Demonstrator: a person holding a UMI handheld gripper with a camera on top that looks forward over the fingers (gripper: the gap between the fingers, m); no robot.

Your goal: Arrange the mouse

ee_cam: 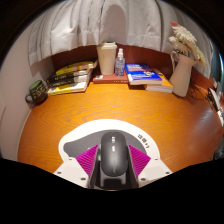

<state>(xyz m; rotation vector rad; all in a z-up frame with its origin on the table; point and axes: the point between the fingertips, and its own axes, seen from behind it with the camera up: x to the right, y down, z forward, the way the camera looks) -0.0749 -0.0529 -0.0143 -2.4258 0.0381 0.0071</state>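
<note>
A dark grey computer mouse (111,152) sits between my gripper's (112,160) two fingers, its nose pointing away from me. Both magenta pads (88,160) press on its sides, so the gripper is shut on it. Under and around the mouse lies a white mat (75,140) with small print at its right, on the wooden table (110,105). The rear of the mouse is hidden by the gripper body. I cannot tell whether the mouse rests on the mat or is held just above it.
At the table's far edge stand a stack of books (72,77), a beige container (107,58), a small bottle (120,64), more books (148,75) and a white vase with dried stems (181,70). A dark object (37,91) sits far left. Curtains hang behind.
</note>
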